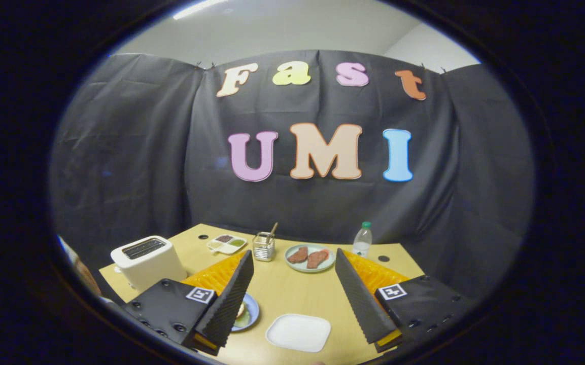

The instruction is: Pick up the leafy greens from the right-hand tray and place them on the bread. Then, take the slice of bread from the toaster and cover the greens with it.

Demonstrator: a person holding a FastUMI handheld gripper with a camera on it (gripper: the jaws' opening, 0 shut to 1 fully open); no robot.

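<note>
Dim booth, overhead ceiling light, fisheye-bent edges.

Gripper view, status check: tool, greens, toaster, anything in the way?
Tool open, empty, above the table. Toaster beyond its left finger; blue plate partly hidden behind that finger. White tray between fingers, bare. Greens not made out.

Jaws spread wide, bare worktop [292, 294] running open between them. Beyond them a cup [263, 246], meat plate [310, 257] and bottle [362, 239] line up; toaster [147, 261] blocks beyond the left one.
</note>
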